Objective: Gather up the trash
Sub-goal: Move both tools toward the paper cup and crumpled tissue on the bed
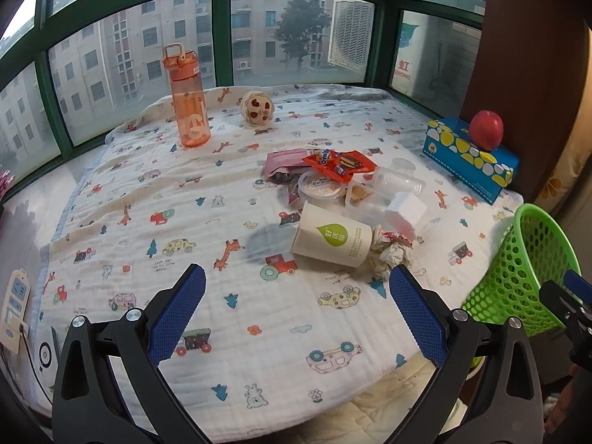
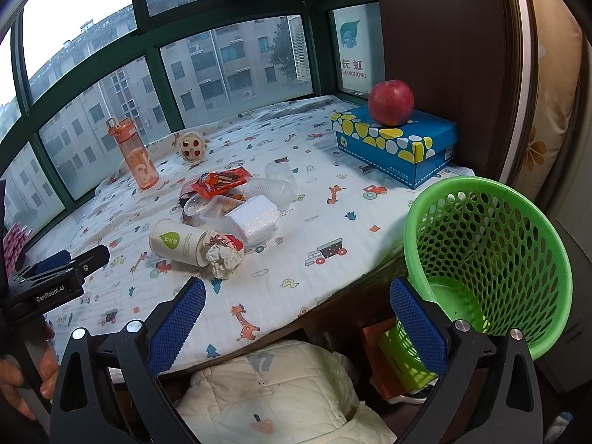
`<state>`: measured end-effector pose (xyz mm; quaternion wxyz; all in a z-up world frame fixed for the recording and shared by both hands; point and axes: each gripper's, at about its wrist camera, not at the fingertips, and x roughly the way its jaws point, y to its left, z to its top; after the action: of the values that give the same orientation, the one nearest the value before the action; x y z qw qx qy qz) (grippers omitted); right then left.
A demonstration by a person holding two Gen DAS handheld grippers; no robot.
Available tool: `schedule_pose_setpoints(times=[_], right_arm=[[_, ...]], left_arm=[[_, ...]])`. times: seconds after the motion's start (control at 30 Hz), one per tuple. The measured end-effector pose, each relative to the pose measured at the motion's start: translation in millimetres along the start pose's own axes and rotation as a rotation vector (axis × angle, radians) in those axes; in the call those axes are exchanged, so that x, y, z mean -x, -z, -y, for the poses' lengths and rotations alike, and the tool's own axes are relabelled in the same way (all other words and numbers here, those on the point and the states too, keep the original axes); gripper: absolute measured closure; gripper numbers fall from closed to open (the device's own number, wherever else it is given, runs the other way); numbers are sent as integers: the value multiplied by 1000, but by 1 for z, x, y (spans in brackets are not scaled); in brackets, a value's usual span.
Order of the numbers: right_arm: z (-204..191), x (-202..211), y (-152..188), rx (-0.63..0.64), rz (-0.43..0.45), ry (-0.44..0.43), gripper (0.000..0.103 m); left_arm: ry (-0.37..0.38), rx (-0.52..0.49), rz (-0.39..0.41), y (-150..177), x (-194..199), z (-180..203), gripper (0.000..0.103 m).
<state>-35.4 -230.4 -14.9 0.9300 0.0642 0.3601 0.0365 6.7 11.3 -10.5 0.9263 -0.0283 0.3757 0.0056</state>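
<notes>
your left gripper [image 1: 296, 299] and right gripper [image 2: 298, 305] both hover with jaws wide apart and nothing between them, so no pickup has begun, by my reading.

the trash sits bunched in one heap near the middle of the counter, which is covered by a white cloth printed with cartoon cars and giraffes [image 1: 148, 199]. in the left wrist view the heap lies at about one o'clock from your left jaws: a white paper cup with a green leaf logo [image 1: 331, 238] lies on its side, a crumpled white paper wad [image 1: 392, 249] touching its mouth. behind them are clear plastic tubs [image 1: 397, 181] and an orange snack wrapper [image 1: 338, 162].

the green perforated plastic basket [image 2: 488, 259] stands at the counter's edge, at one o'clock of your right jaws, likely kept close for short drops.

the orange drink bottle [image 1: 188, 100] and red apple [image 2: 391, 102] on a blue box [image 2: 396, 144] stand well apart from the heap, seemingly not trash.
</notes>
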Motion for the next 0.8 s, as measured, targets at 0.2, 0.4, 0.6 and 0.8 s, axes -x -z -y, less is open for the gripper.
schedule_pose_setpoints(times=[0.2, 0.4, 0.6, 0.8], right_arm=[[-1, -3, -1, -1, -4, -2, 6], [-2, -9, -4, -2, -15, -3, 6], [-2, -15, -11, 0, -23, -9, 6], [-3, -21, -16, 7, -30, -16, 6]], left_arm=[[-5, 1, -3, -1, -3, -3, 5], [-6, 3, -5, -3, -6, -5, 5], [-19, 3, -13, -13, -16, -5, 5], [-23, -7, -36, -20, -25, -1, 5]])
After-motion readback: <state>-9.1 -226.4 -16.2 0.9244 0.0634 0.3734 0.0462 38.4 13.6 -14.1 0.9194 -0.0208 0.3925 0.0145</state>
